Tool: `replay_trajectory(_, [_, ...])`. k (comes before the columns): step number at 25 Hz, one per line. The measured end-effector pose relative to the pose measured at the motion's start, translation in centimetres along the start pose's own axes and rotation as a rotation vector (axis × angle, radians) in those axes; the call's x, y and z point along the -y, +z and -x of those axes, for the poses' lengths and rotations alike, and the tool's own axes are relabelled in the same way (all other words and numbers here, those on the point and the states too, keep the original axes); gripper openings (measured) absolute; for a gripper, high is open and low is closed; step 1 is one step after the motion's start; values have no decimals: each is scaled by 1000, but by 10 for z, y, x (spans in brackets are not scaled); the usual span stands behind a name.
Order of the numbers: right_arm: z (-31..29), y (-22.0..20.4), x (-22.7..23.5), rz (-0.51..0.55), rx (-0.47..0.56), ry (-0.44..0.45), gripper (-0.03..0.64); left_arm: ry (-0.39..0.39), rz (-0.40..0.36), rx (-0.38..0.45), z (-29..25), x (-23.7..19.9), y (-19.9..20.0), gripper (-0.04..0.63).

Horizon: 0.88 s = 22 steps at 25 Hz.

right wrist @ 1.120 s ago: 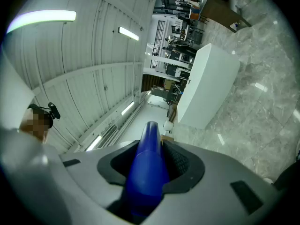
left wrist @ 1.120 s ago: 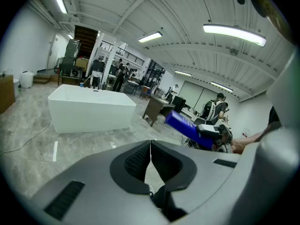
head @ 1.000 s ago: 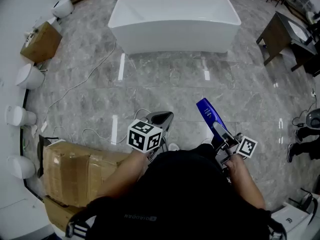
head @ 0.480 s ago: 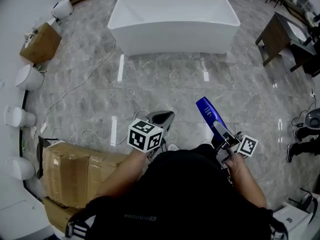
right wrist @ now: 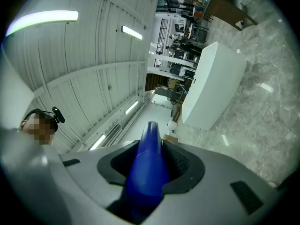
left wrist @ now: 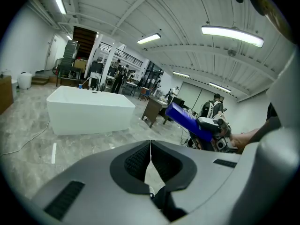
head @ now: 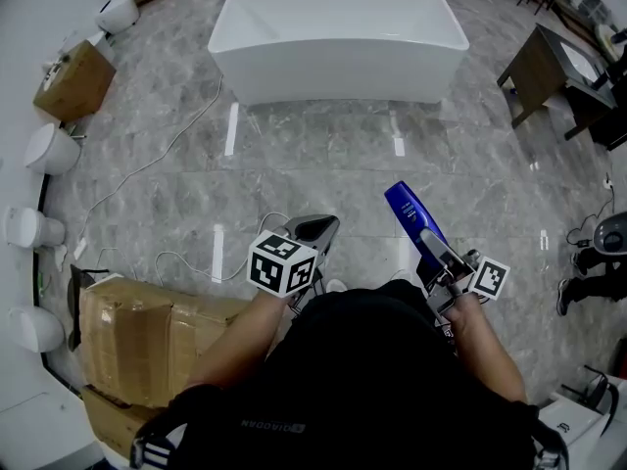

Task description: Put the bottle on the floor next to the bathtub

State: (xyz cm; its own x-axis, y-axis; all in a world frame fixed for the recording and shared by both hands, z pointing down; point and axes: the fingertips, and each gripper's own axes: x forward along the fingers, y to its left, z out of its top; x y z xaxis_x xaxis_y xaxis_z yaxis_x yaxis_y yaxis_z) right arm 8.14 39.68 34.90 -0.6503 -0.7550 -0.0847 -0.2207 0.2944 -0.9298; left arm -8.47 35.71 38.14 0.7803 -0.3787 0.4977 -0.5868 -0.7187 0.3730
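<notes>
**Blue bottle held in the air, well short of the bathtub**

In the head view the right tongs [head: 432, 246] sit at about 4 o'clock from the picture's centre, clenched on a blue bottle [head: 404, 207]. The bottle juts out of them toward 11 o'clock, off the grey marble floor [head: 323, 164]. The right gripper view confirms the grip: both pads press the sides of the bottle [right wrist: 148, 165], whose narrow end points away from the camera.

The left tongs [head: 317, 229] hang just below centre, near 6 o'clock. In the left gripper view their jaws are closed together with nothing between them [left wrist: 150, 150].

The white bathtub [head: 338, 42] stands at 12 o'clock, well apart from both tongs, with open floor between. A cardboard box [head: 147, 336] lies at 8 o'clock beside the person's left arm. A thin white cable [head: 167, 160] trails across the floor from 10 o'clock toward the box. A dark wooden cabinet [head: 534, 67] stands at 2 o'clock, to the right of the tub.
</notes>
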Motion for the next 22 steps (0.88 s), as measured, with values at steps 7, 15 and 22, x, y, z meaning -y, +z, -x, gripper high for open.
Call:
replay_trajectory(7, [-4, 2, 3, -57, 26, 3, 172, 39, 15, -4, 3, -15, -9, 18])
replay_trajectory(15, [-6, 2, 5, -49, 47, -22, 172, 17, 55, -62, -5, -19, -26, 18])
replay_trajectory(22, [-10, 13, 28, -50, 36, -73, 172, -25, 47, -154, -31, -13, -32, 18])
